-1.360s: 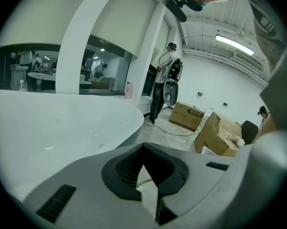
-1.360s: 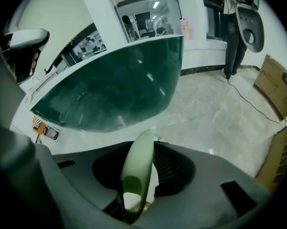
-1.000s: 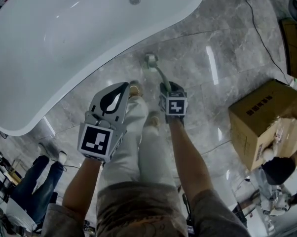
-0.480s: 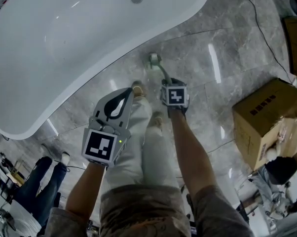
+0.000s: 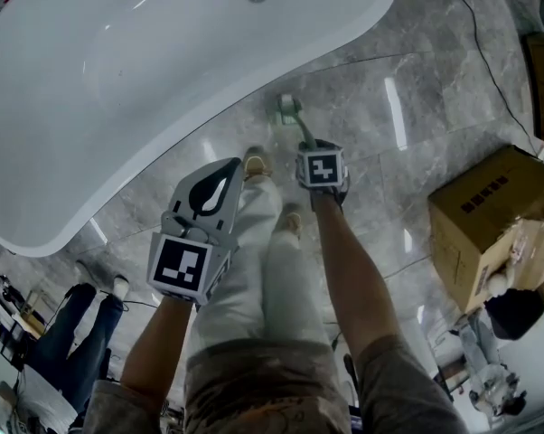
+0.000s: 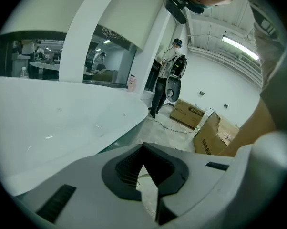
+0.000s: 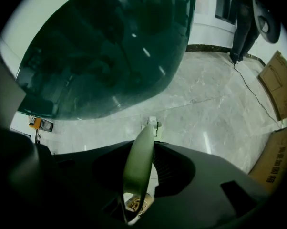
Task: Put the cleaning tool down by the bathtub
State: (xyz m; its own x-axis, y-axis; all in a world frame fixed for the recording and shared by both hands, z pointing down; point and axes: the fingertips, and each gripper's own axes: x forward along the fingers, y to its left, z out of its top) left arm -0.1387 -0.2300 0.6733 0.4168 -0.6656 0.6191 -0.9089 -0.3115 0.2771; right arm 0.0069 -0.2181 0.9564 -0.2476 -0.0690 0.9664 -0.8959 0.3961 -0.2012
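Observation:
The cleaning tool has a pale green curved handle (image 5: 301, 132) and a small white head (image 5: 286, 107). The head points down at the grey marble floor just beside the white bathtub (image 5: 118, 80); whether it touches the floor I cannot tell. My right gripper (image 5: 319, 156) is shut on the handle (image 7: 139, 163), and the head (image 7: 153, 126) shows beyond the jaws near the tub's dark side (image 7: 105, 46). My left gripper (image 5: 225, 168) hovers to the left over the person's legs. Its jaws (image 6: 150, 175) are shut with nothing in them.
The person's light trousers and shoes (image 5: 254, 164) stand between the grippers. An open cardboard box (image 5: 484, 220) sits at the right and a black cable (image 5: 498, 70) runs across the floor. Other people are at the lower left (image 5: 64, 324) and lower right.
My right gripper, still holding the tool, has edged forward toward the tub. The left gripper has hardly moved. The head view has shifted slightly.

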